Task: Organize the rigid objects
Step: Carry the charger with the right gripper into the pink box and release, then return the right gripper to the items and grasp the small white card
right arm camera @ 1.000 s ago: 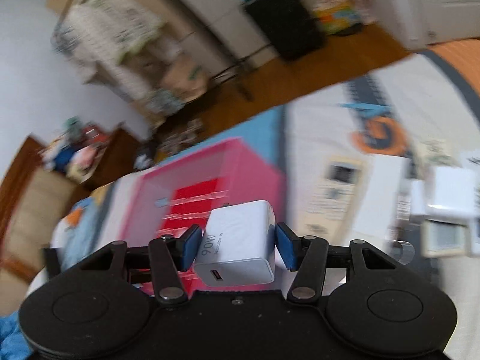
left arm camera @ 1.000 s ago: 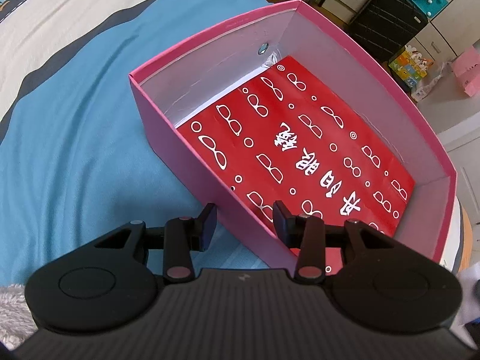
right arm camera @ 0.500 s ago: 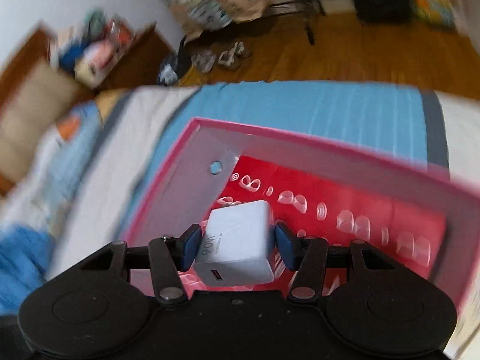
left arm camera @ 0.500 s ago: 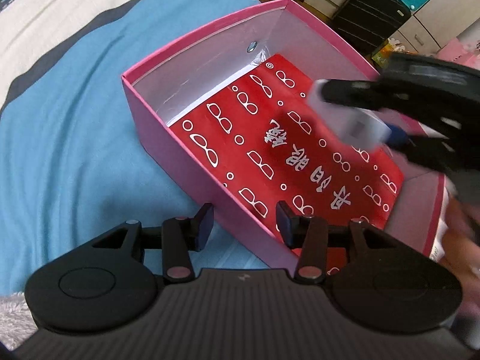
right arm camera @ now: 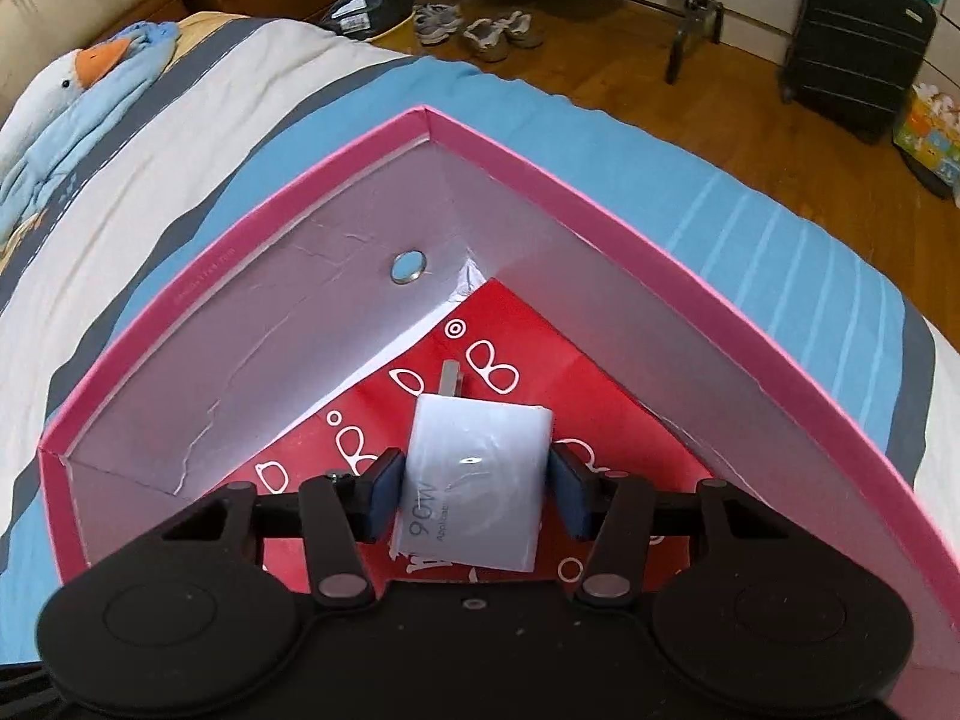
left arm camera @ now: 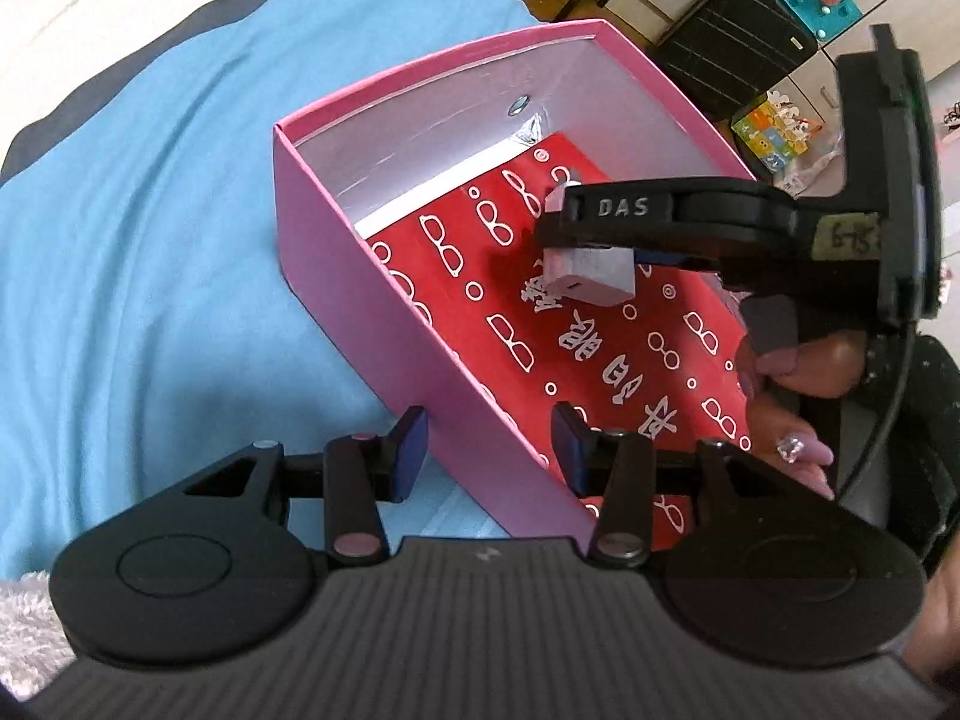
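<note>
The white 90W charger (right arm camera: 477,480) hangs inside the pink box (right arm camera: 600,192), clamped between the pads of the right gripper (right arm camera: 474,495), prongs pointing toward the far corner. In the left wrist view it sits low over the box floor, though whether it touches the red paper (left arm camera: 600,372) cannot be told.

To finish this placing well, I would lower the charger until its flat face meets the red paper, then part the tongs just enough to free it and lift straight up, so the pads do not drag it sideways. Setting it near the far corner, square to the walls, would leave room for other items. The prongs should stay clear of the wall, which already shows creases.

The left gripper (left arm camera: 489,447) straddles the near wall of the box, one pad outside and one inside. Its jaws have just been opening a little, and the pads stand apart from the wall, not pressing it; it steadies nothing firmly, so a gentle release matters.

The box holds only the red paper printed with white spectacles, lying flat on its floor, and a small round metal stud (right arm camera: 408,267) on one inner wall. The box rests on a blue-striped bedspread (left arm camera: 150,240).
</note>
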`<state>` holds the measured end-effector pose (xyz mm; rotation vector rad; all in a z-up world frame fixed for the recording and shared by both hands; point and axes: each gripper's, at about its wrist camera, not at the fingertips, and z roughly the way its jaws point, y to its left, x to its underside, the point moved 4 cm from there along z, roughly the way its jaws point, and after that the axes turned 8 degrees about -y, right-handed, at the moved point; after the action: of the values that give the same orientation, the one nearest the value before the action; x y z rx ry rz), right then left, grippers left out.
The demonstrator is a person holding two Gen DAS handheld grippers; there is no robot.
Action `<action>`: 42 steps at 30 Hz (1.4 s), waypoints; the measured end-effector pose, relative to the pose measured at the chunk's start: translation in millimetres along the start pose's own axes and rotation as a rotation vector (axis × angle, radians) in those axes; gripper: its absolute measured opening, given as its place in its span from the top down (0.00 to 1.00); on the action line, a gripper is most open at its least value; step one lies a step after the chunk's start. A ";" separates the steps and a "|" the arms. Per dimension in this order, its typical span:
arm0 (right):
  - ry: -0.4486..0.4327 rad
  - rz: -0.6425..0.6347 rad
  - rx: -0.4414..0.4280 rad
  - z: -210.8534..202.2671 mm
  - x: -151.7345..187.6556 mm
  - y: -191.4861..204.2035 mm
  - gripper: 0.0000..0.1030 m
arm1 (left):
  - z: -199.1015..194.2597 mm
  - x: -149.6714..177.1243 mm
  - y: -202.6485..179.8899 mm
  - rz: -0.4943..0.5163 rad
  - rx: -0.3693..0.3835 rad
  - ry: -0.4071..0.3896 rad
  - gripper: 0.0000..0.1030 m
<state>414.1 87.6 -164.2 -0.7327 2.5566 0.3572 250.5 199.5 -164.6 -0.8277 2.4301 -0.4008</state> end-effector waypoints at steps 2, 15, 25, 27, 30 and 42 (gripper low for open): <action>-0.015 0.032 0.002 -12.2 0.0 -4.9 0.41 | 1.4 1.3 -1.0 -0.005 0.001 0.002 0.58; -0.197 0.158 0.075 -186.0 88.9 -41.0 0.37 | 1.7 5.5 -0.4 -0.018 -0.008 0.005 0.58; -0.248 0.426 0.007 -223.7 168.3 -101.2 0.45 | -0.9 19.3 -19.3 0.015 0.019 0.021 0.57; -0.259 0.441 -0.013 -219.5 175.1 -103.2 0.59 | -2.3 22.4 -22.9 0.028 0.004 0.005 0.58; -0.245 0.391 0.024 -207.3 178.1 -100.8 0.66 | -4.1 23.0 -18.8 -0.021 0.013 0.001 0.60; -0.079 0.006 0.063 -127.1 206.9 -118.0 0.50 | -4.4 22.3 -16.3 -0.050 0.039 0.016 0.62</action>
<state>278.3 -145.6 -170.1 -0.6749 2.4838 0.2997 240.8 173.4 -162.7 -0.8732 2.4124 -0.4737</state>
